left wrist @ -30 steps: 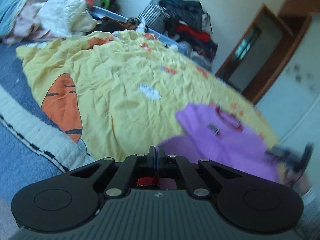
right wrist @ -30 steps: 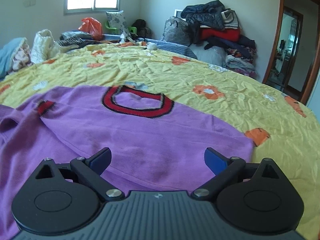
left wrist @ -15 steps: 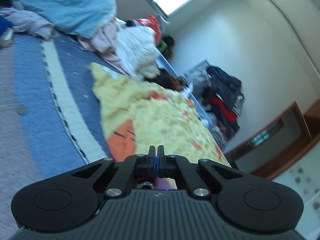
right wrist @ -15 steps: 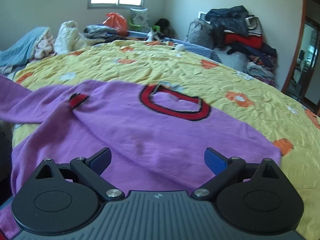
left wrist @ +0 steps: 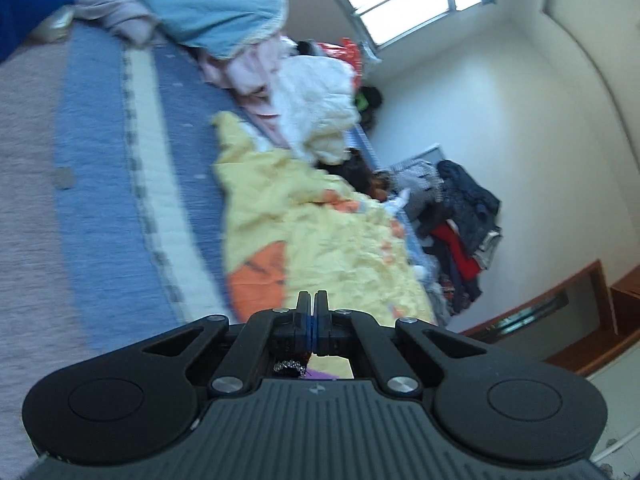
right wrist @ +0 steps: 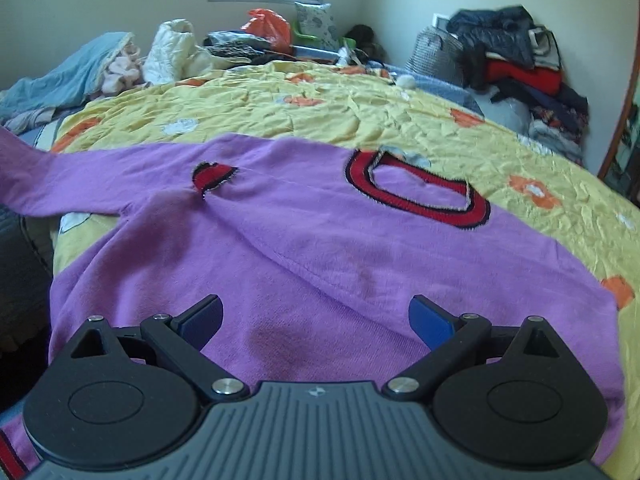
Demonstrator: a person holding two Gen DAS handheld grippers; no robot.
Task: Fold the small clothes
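A purple sweater (right wrist: 304, 248) with a red-and-black neckline (right wrist: 416, 196) lies flat on the yellow carrot-print sheet (right wrist: 320, 112). One sleeve (right wrist: 36, 184) is stretched out toward the left edge of the right wrist view, and a red cuff (right wrist: 212, 174) lies folded on the chest. My right gripper (right wrist: 316, 316) hovers open over the sweater's lower body with nothing between its fingers. My left gripper (left wrist: 312, 300) is rolled sideways and shut, with a scrap of purple fabric (left wrist: 320, 374) showing just under its jaws. It points across the yellow sheet (left wrist: 328, 248).
Heaps of clothes (right wrist: 516, 56) stand against the far right wall. A light blue blanket (right wrist: 68, 76), a white padded jacket (right wrist: 172, 48) and an orange bag (right wrist: 268, 26) line the far side. A blue striped blanket (left wrist: 100, 184) borders the sheet. A wooden door frame (right wrist: 616, 136) is at right.
My left gripper stayed shut, swung away from the sweater body and rolled sideways, drawing the sleeve out to the left. The right gripper's view slid left along the sweater's hem; it stays open.
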